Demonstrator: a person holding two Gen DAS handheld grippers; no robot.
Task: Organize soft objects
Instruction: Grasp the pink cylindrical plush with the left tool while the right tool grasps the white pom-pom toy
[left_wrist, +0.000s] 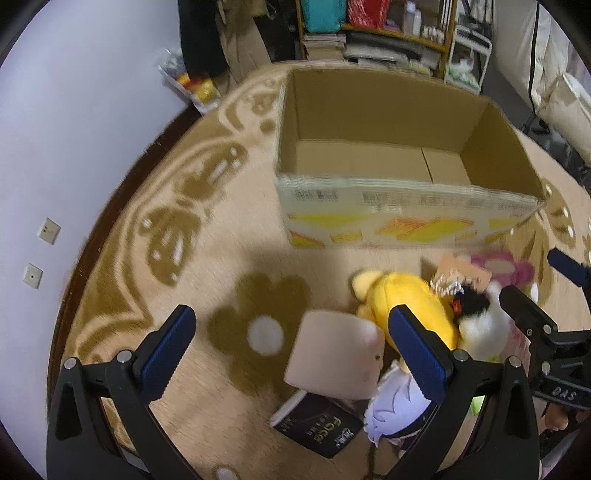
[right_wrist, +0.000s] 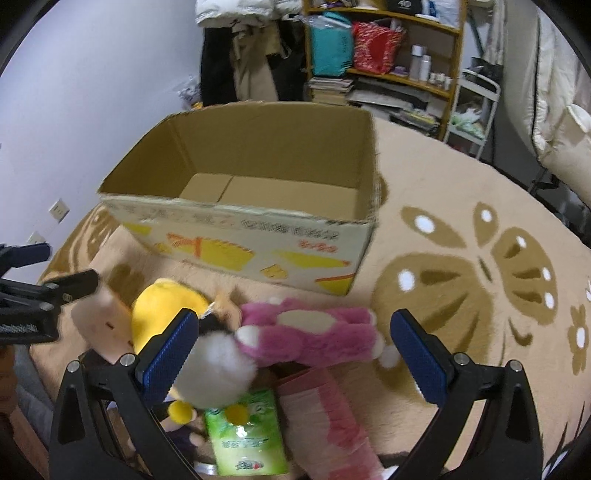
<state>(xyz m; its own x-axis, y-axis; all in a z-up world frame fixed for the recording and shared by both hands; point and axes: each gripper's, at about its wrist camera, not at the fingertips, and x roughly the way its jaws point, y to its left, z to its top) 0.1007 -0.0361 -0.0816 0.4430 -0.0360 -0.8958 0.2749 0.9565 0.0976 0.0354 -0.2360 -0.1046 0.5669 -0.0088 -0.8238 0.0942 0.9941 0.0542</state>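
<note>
Hovering both grippers, jaws spread and empty, over the toy pile; I'd close the right gripper on the pink plush, then drop it in the cardboard box.

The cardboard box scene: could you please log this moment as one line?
left gripper: open, empty | right gripper: open over pink plush | cardboard box: empty | plush pile on rug

One cardboard box sits in the upper middle of the frame. Below it lie four plush toys: one pink, one yellow, one black-and-white, one lavender. One green packet, one pink carton, one black book.
</note>
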